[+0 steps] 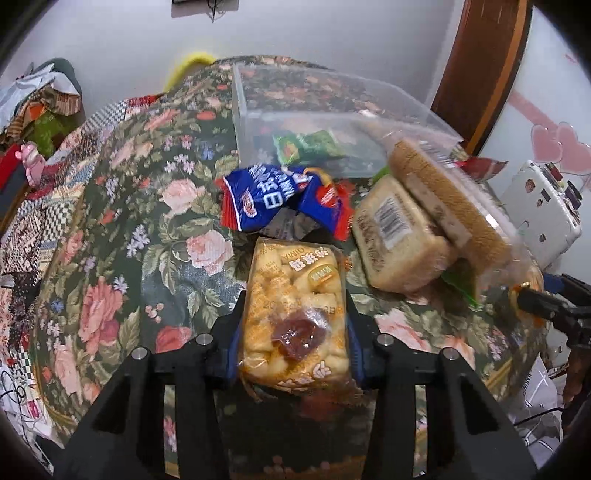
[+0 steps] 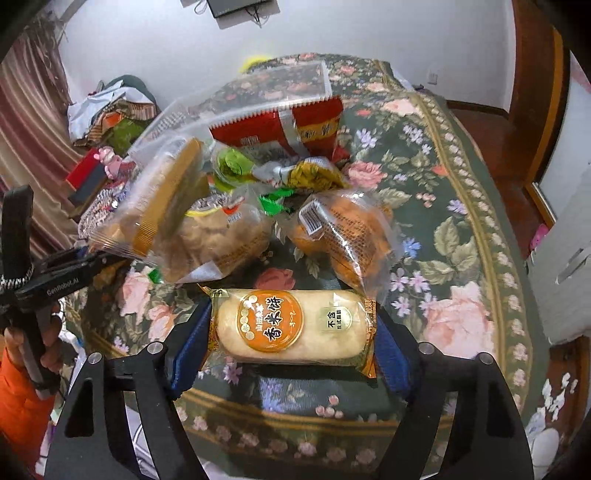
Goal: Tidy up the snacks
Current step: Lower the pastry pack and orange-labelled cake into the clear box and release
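While the left gripper (image 1: 293, 332) pinches a soft bread pack (image 1: 295, 314) and the right gripper (image 2: 291, 343) clamps a light, probably brittle rice-cracker pack (image 2: 291, 326) by its ends, the clear bin (image 1: 258, 122) sits at 12 o'clock.

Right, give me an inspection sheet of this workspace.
Surface: floral tablecloth, crowded.
Job's things: clear plastic bin holding a green packet; blue snack bag and wrapped bread on the cloth.
Clutter: clothes pile behind the table.
Grippers: left hand-held gripper shut on bread pack; right hand-held gripper shut on rice cracker pack.
Cables: wires hanging below a wall-mounted device.
Surroundings: white wall, wooden door frame.
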Available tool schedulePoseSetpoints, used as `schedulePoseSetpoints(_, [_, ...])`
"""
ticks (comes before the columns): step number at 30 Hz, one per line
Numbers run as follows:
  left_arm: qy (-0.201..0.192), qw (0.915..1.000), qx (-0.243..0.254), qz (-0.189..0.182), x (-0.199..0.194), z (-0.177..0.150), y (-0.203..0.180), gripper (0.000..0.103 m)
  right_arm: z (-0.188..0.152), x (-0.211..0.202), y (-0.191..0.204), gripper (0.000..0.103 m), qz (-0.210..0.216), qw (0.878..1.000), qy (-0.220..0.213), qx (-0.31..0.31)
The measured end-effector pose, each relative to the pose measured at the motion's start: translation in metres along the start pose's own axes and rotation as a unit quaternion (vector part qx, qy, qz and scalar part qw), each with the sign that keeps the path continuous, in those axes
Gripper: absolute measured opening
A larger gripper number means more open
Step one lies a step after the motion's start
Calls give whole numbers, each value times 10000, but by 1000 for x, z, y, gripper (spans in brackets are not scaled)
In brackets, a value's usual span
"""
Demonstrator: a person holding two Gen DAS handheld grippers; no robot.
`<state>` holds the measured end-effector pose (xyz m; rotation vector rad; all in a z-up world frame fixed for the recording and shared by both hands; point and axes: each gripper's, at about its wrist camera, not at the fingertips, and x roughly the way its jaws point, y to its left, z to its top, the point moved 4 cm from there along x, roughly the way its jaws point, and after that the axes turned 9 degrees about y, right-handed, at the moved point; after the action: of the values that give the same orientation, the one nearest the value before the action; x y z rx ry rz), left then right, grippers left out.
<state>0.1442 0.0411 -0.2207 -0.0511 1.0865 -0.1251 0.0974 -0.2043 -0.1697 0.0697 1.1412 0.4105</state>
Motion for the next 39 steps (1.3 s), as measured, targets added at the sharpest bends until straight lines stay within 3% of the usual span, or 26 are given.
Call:
schedulePoseSetpoints(11, [-753,9972,-4,15,-68,18,-11,45,27,-42,6,78,-13,9980,-637,-27])
schedulePoseSetpoints(20, [-1154,9933,10,-22,-93,52,-17,45,67,-67,24,78,65,9920,-1224,-294])
schedulePoseSetpoints(32, [-1410,9900,-50,35,-84,114,-13,45,132,-57,49,78,263,9864,-1517,-570])
schedulePoseSetpoints(39, [-1225,9922,-209,9,-54,146,-3,45,165,-36,57,78,237,9869,-1444,-683])
